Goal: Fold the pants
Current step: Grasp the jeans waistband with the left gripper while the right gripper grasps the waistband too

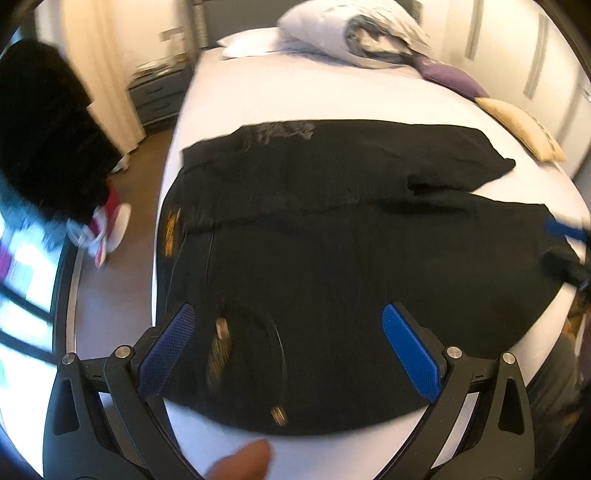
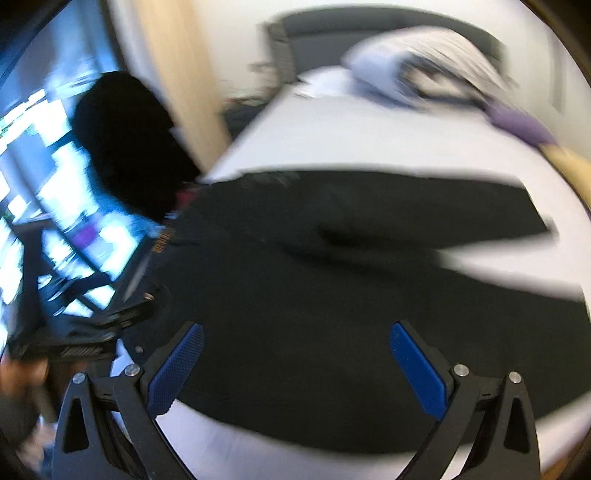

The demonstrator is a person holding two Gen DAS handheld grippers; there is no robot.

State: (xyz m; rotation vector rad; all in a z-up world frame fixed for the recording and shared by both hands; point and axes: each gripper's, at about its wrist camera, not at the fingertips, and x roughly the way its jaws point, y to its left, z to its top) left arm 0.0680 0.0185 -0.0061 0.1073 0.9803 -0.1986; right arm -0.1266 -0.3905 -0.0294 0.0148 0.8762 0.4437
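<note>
Black pants lie spread flat across a white bed, waist with orange marks at the left, two legs running right. My left gripper is open and empty, just above the waist and pocket area near the bed's front edge. My right gripper is open and empty above the nearer leg; this view is blurred. The pants fill its middle. The right gripper also shows at the far right of the left wrist view, at the nearer leg's end.
A rolled duvet and pillows lie at the head of the bed, with purple and yellow cushions along the right edge. A nightstand, a dark clothes pile and wooden floor are to the left.
</note>
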